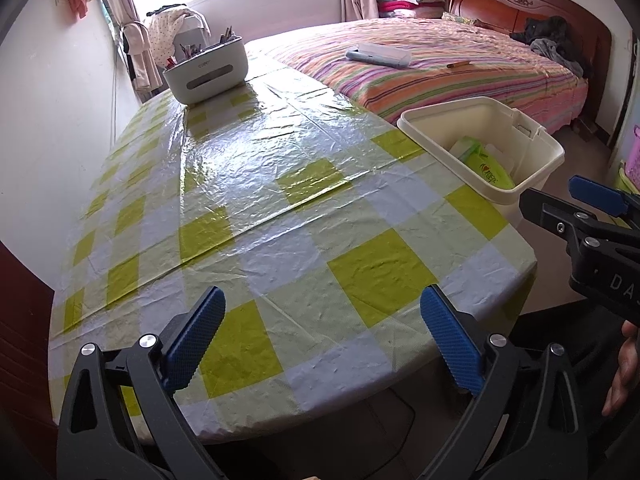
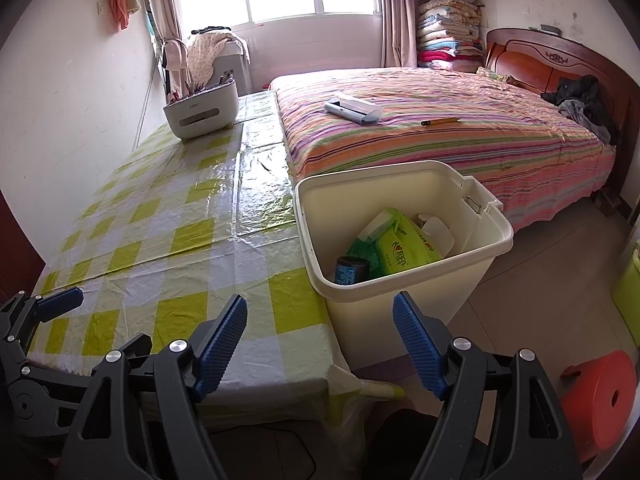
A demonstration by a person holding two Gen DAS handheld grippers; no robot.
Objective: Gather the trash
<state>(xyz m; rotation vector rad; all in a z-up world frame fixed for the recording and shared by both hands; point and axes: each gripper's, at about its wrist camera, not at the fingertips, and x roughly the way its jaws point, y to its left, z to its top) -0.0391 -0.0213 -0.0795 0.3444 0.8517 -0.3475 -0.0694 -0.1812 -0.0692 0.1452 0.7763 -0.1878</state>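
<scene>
Cream plastic, the trash bin (image 2: 404,240) stands on the floor just beside the right edge of your surface (image 2: 180,248), at about 12 o'clock in your right wrist view and at 2 o'clock in your left. It stands upright with its mouth facing up; its long axis runs away from you toward the bed (image 2: 440,136), and a handle clip sits on its far right rim.

Inside lie a green wipes pack (image 2: 404,252), a white bottle (image 2: 438,232) behind it, and a dark cylinder (image 2: 350,270) at the near left corner. Those pieces are already collected.

The checked green-and-white cloth on your surface shows no loose trash; only a white desk organiser (image 2: 202,112) with pens sits at its far end, near 11 o'clock. You are, by my judgement, at or near the end of the job.

Your right gripper (image 2: 320,344) hovers short of the bin, jaws apart with nothing between them. Your left gripper (image 1: 320,340) hangs over the near edge of the surface, jaws spread wide and empty.

On the striped bed, at 1 o'clock, rest a flat grey-white case (image 2: 352,109) and a pencil (image 2: 440,121); I cannot tell if they count as trash.
</scene>
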